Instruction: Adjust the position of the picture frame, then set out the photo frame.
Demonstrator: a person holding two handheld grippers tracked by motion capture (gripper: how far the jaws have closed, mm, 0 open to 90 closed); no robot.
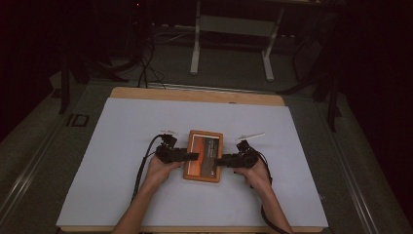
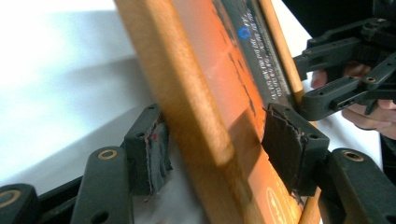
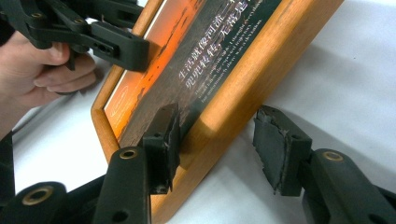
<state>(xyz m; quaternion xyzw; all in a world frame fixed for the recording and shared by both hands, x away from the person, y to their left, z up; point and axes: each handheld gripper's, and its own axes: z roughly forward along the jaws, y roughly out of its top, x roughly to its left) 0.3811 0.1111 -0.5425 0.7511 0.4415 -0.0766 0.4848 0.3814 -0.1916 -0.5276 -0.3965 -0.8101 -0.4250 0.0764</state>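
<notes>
1. One wooden picture frame (image 1: 204,155) lies flat on the white sheet (image 1: 117,185) that covers the table (image 1: 195,94), about midway between the sheet's left and right edges and somewhat nearer its near edge than its far edge
2. The frame holds one orange and dark print with lines of small white text
3. Two grippers work at it, one in each of the person's hands
4. The left gripper (image 2: 212,151) straddles the frame's left border; its jaws stand spread, and both pads (image 2: 156,158) show a gap to the wood
5. The right gripper (image 3: 219,140) straddles the right border the same way, jaws wide; the outer pad (image 3: 275,144) is clear of the wood, the inner one sits over the print
6. Neither pair of jaws clamps the frame
</notes>
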